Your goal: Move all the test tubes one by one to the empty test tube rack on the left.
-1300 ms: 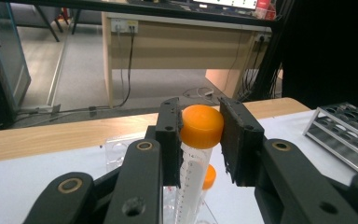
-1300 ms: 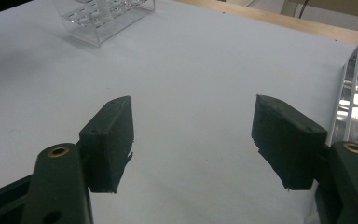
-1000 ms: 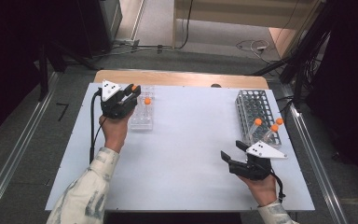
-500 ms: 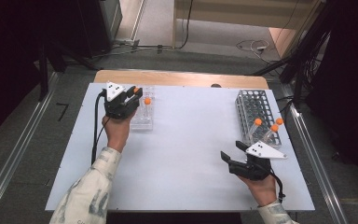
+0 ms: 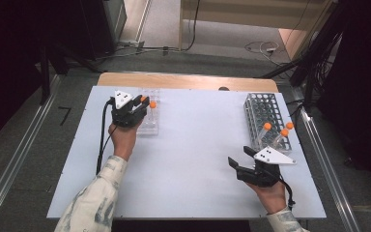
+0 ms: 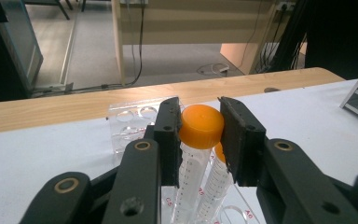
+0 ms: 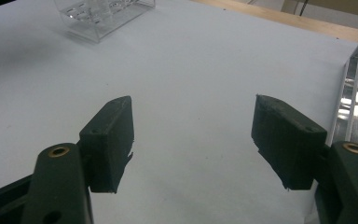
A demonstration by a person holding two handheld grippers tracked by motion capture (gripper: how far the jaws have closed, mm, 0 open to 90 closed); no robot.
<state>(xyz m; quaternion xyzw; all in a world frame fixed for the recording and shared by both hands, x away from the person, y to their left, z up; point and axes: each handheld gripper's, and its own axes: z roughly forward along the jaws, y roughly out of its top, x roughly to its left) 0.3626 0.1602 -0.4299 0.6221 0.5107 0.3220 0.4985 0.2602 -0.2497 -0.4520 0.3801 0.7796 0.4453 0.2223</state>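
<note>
The left gripper pinches the orange cap of a tube that stands upright in the clear rack at the table's far left; a second orange-capped tube stands just behind it in the same rack, so that rack holds two. The metal rack on the right side carries three orange-capped tubes at its near end. The right gripper rests near that rack, above bare tabletop, its jaws spread wide with nothing between them.
</note>
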